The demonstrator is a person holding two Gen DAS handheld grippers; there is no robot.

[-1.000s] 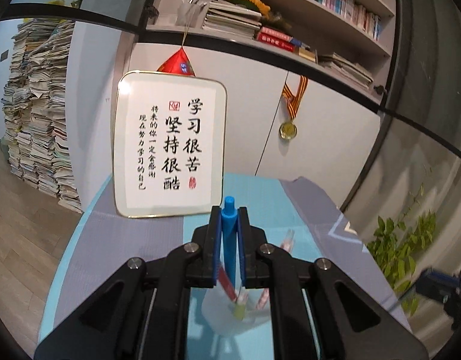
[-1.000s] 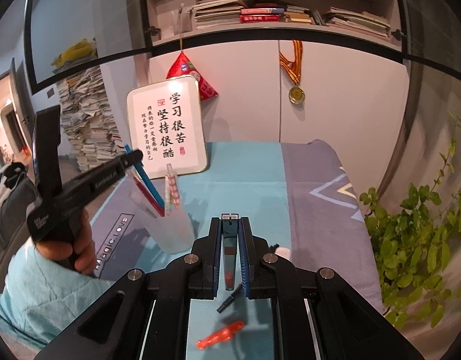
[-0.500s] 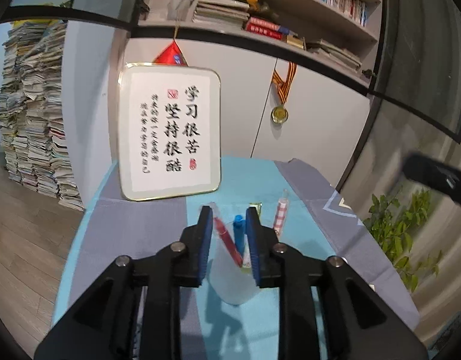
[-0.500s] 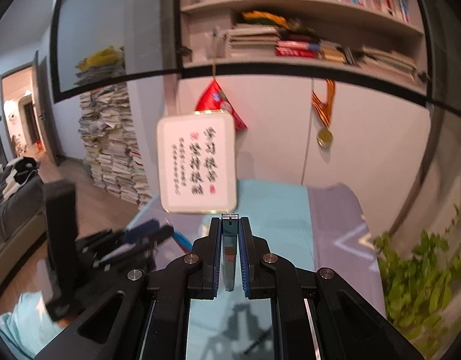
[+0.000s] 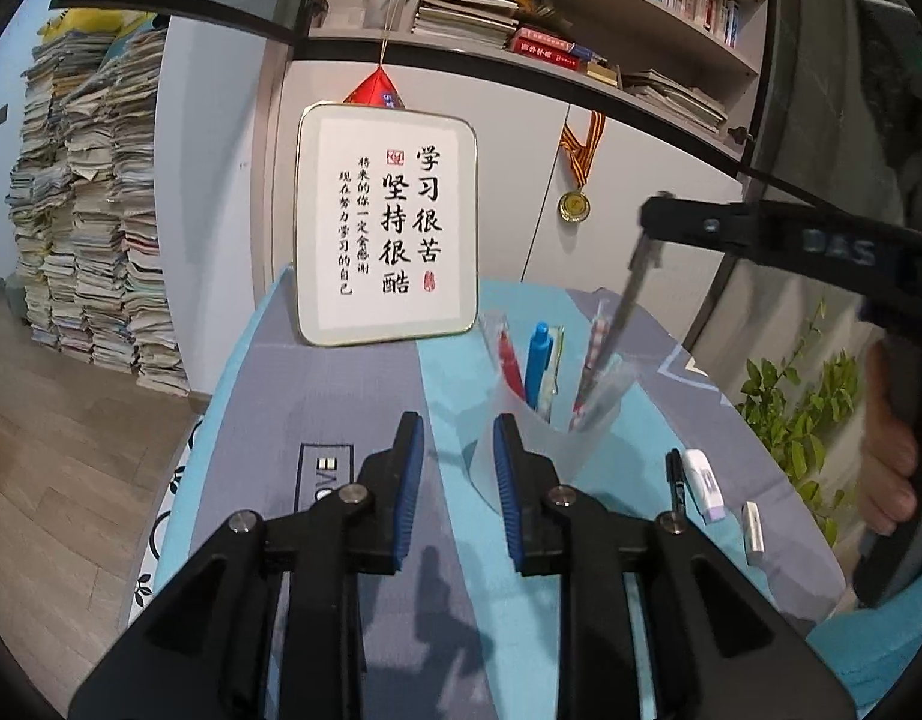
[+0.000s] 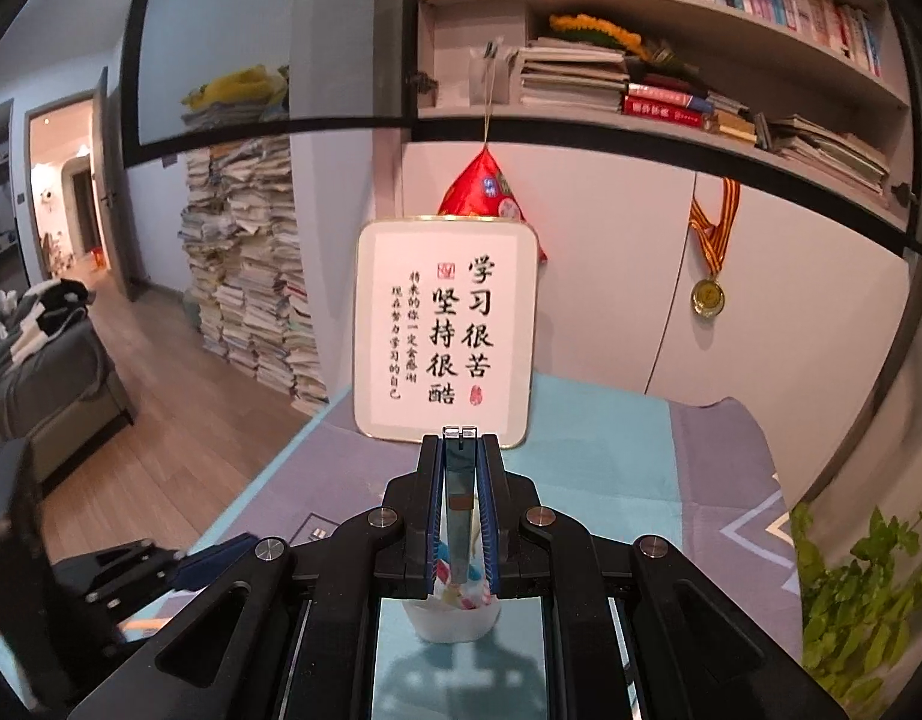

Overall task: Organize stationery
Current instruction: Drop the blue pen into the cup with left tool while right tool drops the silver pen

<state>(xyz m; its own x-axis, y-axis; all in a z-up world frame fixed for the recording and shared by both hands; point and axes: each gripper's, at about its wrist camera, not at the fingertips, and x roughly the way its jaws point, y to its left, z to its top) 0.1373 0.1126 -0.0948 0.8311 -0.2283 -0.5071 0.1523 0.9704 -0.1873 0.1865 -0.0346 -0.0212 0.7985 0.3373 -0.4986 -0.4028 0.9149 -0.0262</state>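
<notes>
Right gripper [image 6: 460, 504] is clamped on a slim dark grey pen [image 6: 459, 516], held upright directly above the translucent white plastic cup [image 5: 551, 438]. In the left wrist view the pen tip [image 5: 617, 324] is already dipping in at the cup's right side. Left gripper [image 5: 458, 474] hangs with its jaws apart and nothing between them, just near-left of the cup, not touching it.

Cup sits mid-tabletop on the blue-and-grey patterned cloth [image 5: 317, 396], in front of the gold-framed calligraphy sign [image 5: 389, 228]. Already inside: blue pen [image 5: 538, 360], red pen [image 5: 510, 360], a red-and-white patterned pen [image 5: 593, 348], one pale one I can't identify.

Still loose on the cloth, right of the cup: thin black pen [image 5: 675, 480], white correction-tape-like item [image 5: 704, 483], small white stick [image 5: 753, 525], maybe a USB drive or eraser, too small to tell.

Handling guesses:
- Pens: light, stiff, smooth barrel. Grip mid-barrel across the axis, else they pivot between the pads.
- Cup: light, thin-walled, likely tips if a pen rakes the rim. Drop in vertically.
- Black pen lies flat, so pinch from above.
- White items are short and blocky; take them across the narrow sides.
</notes>
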